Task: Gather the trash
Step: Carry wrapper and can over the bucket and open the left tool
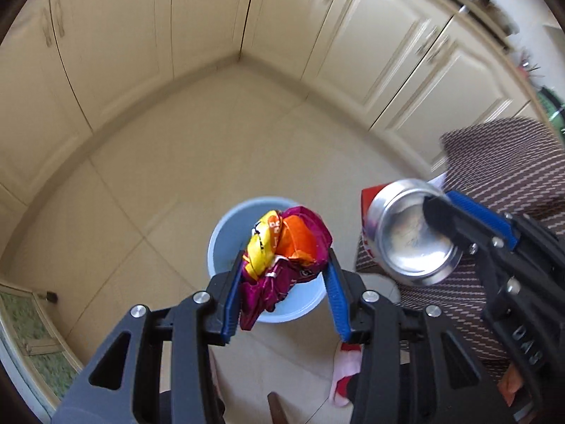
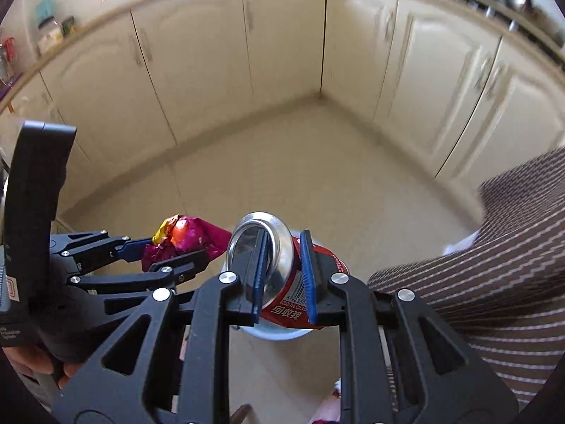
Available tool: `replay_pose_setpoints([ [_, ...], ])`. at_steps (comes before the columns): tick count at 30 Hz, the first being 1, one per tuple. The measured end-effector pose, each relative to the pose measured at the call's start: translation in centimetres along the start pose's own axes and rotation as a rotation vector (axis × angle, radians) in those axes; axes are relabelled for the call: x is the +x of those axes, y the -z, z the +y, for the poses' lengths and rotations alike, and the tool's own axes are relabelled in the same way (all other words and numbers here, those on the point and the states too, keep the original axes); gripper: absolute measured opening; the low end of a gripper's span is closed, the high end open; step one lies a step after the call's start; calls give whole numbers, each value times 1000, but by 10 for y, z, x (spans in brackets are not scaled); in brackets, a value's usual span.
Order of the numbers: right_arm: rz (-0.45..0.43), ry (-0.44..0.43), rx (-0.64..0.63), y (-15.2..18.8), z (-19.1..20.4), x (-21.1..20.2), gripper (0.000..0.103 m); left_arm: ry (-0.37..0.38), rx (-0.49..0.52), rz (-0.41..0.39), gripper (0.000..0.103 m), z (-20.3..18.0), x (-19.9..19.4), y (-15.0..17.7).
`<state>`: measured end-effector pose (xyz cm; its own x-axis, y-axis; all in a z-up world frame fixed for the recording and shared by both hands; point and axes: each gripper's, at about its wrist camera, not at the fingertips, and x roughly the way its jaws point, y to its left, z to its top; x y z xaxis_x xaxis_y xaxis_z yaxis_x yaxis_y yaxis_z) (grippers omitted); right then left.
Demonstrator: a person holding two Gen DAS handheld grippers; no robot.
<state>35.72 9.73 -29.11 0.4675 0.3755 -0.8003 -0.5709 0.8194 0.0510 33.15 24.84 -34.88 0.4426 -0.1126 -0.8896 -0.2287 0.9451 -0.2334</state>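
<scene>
Where both hands hang over bin: left gripper (image 1: 286, 282) fingers pinch crumpled snack wrapper (image 1: 282, 247), light, soft, crinkly film, best held by bunched middle. Right gripper (image 2: 282, 275) fingers clamp red soda can (image 2: 293, 293) across its side near end; light, thin-walled, slick, dents easily. Pale blue bin (image 1: 219, 233) beneath, interior mostly masked by wrapper. Striped cloth (image 1: 512, 162) cut off at frame edge. Cabinets (image 2: 282, 53) blurred.

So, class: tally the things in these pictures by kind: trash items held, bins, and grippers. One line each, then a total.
Trash items held: 2, the crumpled snack wrapper and the red soda can
Bins: 1, the light blue bin
Grippers: 2, the left gripper and the right gripper
Total: 5
</scene>
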Motion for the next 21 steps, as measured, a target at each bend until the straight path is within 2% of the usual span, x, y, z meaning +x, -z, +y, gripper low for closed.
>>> replay_pose_setpoints([
  [4, 81, -13, 45, 12, -8, 48, 18, 5, -32, 77, 43, 13, 44, -3],
  [12, 153, -21, 97, 21, -24, 92, 18, 79, -86, 168, 53, 20, 86, 0],
  [15, 163, -26, 110, 21, -23, 100, 18, 49, -85, 173, 57, 23, 90, 3],
  [21, 187, -50, 123, 20, -23, 116, 18, -15, -112, 182, 59, 26, 100, 2],
])
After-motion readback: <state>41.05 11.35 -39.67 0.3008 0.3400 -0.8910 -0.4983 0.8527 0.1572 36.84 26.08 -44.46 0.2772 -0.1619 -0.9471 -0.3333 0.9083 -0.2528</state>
